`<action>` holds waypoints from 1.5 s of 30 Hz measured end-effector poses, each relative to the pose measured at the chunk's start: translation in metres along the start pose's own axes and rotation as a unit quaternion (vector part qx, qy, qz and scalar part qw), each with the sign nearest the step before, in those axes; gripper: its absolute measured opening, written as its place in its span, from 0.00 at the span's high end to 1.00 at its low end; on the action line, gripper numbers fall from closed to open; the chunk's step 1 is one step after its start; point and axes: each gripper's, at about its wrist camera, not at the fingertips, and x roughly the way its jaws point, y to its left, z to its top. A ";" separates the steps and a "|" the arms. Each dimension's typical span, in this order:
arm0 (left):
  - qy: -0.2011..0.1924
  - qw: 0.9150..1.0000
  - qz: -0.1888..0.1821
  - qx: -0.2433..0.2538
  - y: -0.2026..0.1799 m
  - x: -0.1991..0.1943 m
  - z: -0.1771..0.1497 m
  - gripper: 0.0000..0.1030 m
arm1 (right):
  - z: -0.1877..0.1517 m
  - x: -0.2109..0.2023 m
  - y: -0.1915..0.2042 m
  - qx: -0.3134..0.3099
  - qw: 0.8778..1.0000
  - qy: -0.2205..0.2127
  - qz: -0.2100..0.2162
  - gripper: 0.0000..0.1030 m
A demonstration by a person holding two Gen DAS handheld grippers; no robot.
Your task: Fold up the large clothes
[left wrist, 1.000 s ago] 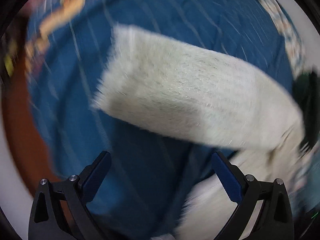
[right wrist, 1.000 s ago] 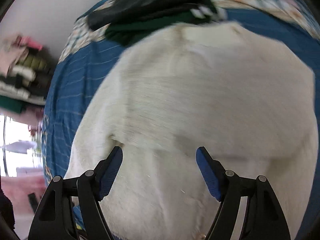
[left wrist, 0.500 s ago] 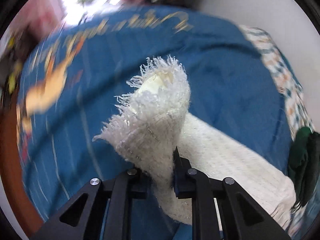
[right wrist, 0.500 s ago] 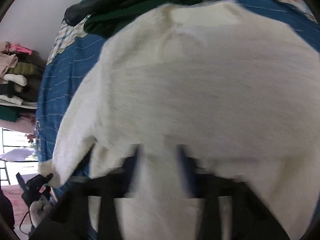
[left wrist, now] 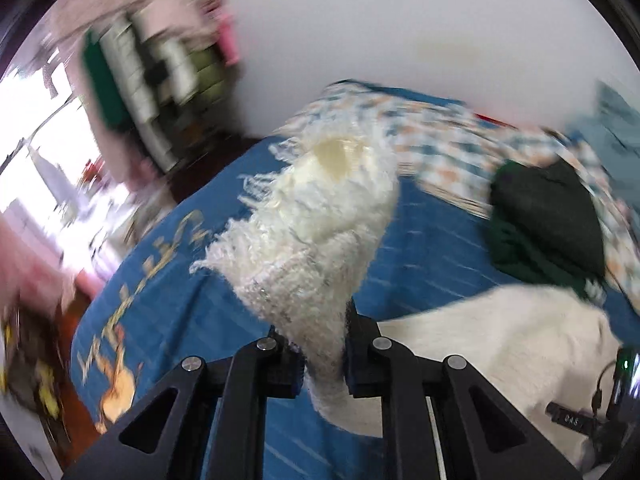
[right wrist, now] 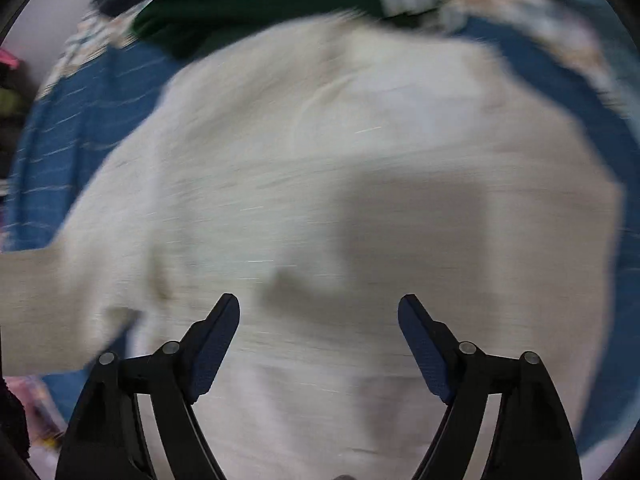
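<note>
Folding has barely started here. The white sweater (right wrist: 320, 200) lies mostly flat on the blue bedspread (left wrist: 168, 280), body spread out, no finished fold visible in either view. The one thing underway: the left gripper (left wrist: 322, 356) has its jaws pinched tight on the fringed cuff of a sleeve (left wrist: 312, 232) and holds it up off the bedspread. Best guess is that sleeve gets laid across the sweater's body next, then the other side, then the halving.

The right gripper (right wrist: 319, 310) hangs just over the sweater's body with its jaws wide apart, gripping nothing.

Orientation: the sweater's long axis seems to run from the right gripper toward the dark green clothes (right wrist: 248, 8) piled past its far edge. Whether that end is the collar is hard to say, too blurry. The raised sleeve points away from the sweater's body, cuff end up.
</note>
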 end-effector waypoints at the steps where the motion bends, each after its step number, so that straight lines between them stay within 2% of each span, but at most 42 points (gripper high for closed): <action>1: -0.004 1.000 -0.010 0.026 -0.020 -0.005 -0.001 0.89 | -0.004 -0.003 -0.015 0.008 1.000 -0.003 -0.019 0.19; 4: -0.011 0.995 -0.051 0.088 -0.082 -0.021 -0.013 0.89 | -0.015 -0.004 -0.056 0.037 0.999 0.004 -0.030 0.19; 7: 0.002 0.987 -0.100 0.123 -0.141 -0.033 -0.028 0.90 | -0.026 -0.002 -0.102 0.072 0.997 0.014 -0.031 0.19; 11: 0.045 0.972 -0.172 0.153 -0.227 -0.043 -0.054 0.90 | -0.042 0.000 -0.173 0.137 0.990 0.021 -0.028 0.19; 14: 0.077 0.956 -0.217 0.182 -0.300 -0.048 -0.080 0.90 | -0.061 0.001 -0.229 0.183 0.982 0.025 -0.032 0.19; 17: 0.102 0.941 -0.243 0.211 -0.359 -0.047 -0.107 0.89 | -0.083 0.005 -0.276 0.218 0.975 0.038 -0.035 0.19; 20: 0.135 0.931 -0.253 0.227 -0.401 -0.041 -0.129 0.87 | -0.104 0.010 -0.311 0.237 0.970 0.050 -0.028 0.19; 22: 0.151 0.927 -0.232 0.253 -0.424 -0.032 -0.145 0.79 | -0.116 0.009 -0.330 0.248 0.967 0.050 -0.006 0.19; 23: 0.162 0.925 -0.224 0.261 -0.430 -0.028 -0.150 0.65 | -0.121 0.007 -0.339 0.256 0.965 0.048 0.010 0.19; 24: 0.178 0.920 -0.229 0.263 -0.434 -0.024 -0.154 0.42 | -0.125 0.006 -0.347 0.262 0.964 0.045 0.025 0.19; 26: 0.200 0.914 -0.241 0.256 -0.435 -0.021 -0.159 0.20 | -0.132 0.000 -0.360 0.272 0.960 0.035 0.055 0.19; 29: 0.199 0.916 -0.257 0.237 -0.422 -0.027 -0.146 0.19 | -0.137 -0.017 -0.378 0.297 0.949 0.008 0.105 0.19; 31: 0.202 0.920 -0.260 0.214 -0.401 -0.033 -0.136 0.15 | -0.134 -0.028 -0.383 0.317 0.935 -0.011 0.157 0.19; 33: 0.208 0.925 -0.257 0.187 -0.376 -0.037 -0.126 0.13 | -0.117 -0.032 -0.379 0.316 0.923 -0.021 0.218 0.25; 36: 0.222 0.929 -0.250 0.161 -0.336 -0.039 -0.126 0.13 | -0.084 -0.022 -0.361 0.291 0.919 -0.020 0.263 0.25; 37: 0.222 0.932 -0.238 0.159 -0.322 -0.040 -0.128 0.13 | -0.078 -0.016 -0.352 0.289 0.916 -0.015 0.278 0.25; 38: 0.218 0.939 -0.214 0.158 -0.303 -0.041 -0.129 0.13 | -0.072 -0.013 -0.343 0.287 0.912 -0.011 0.293 0.25; 39: 0.214 0.944 -0.196 0.156 -0.291 -0.038 -0.132 0.13 | -0.060 -0.008 -0.333 0.278 0.913 -0.003 0.298 0.25; 42: 0.215 0.957 -0.121 0.151 -0.239 -0.025 -0.141 0.13 | -0.033 0.012 -0.307 0.237 0.930 0.024 0.281 0.22; 44: 0.222 0.961 -0.074 0.144 -0.207 -0.012 -0.146 0.13 | -0.024 0.028 -0.291 0.217 0.932 0.053 0.284 0.22; 45: 0.229 0.962 -0.046 0.141 -0.190 -0.005 -0.149 0.13 | -0.020 0.033 -0.281 0.203 0.934 0.059 0.288 0.32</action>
